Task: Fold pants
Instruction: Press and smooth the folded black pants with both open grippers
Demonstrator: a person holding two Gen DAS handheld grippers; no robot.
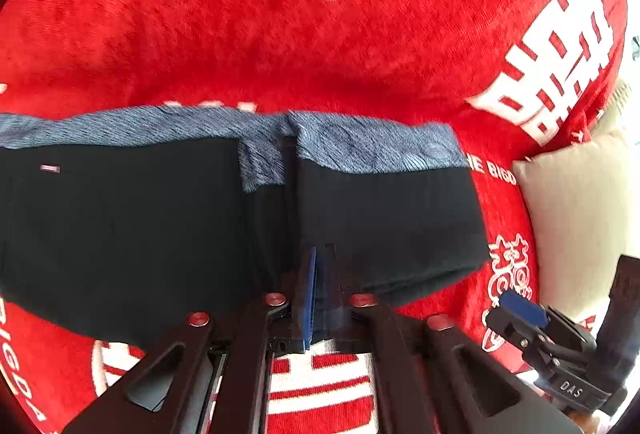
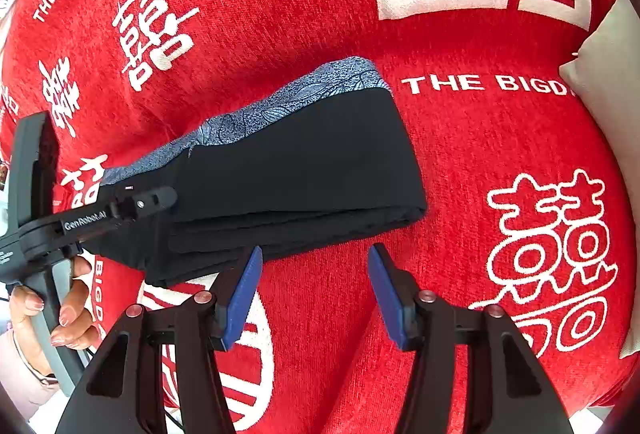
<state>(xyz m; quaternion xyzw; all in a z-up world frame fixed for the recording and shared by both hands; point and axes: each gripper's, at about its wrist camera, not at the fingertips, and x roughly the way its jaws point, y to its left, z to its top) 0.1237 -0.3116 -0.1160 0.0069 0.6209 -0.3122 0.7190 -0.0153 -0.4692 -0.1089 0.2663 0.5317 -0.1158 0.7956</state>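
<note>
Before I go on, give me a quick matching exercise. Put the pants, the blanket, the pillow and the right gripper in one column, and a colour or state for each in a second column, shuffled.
Column A
1. pants
2. blanket
3. pillow
4. right gripper

Column B
a. cream, at the right edge of the view
b. red with white characters
c. dark and folded, with a blue-grey patterned band along the far edge
d. jaws apart, nothing between them

Pairs: 1-c, 2-b, 3-a, 4-d
</note>
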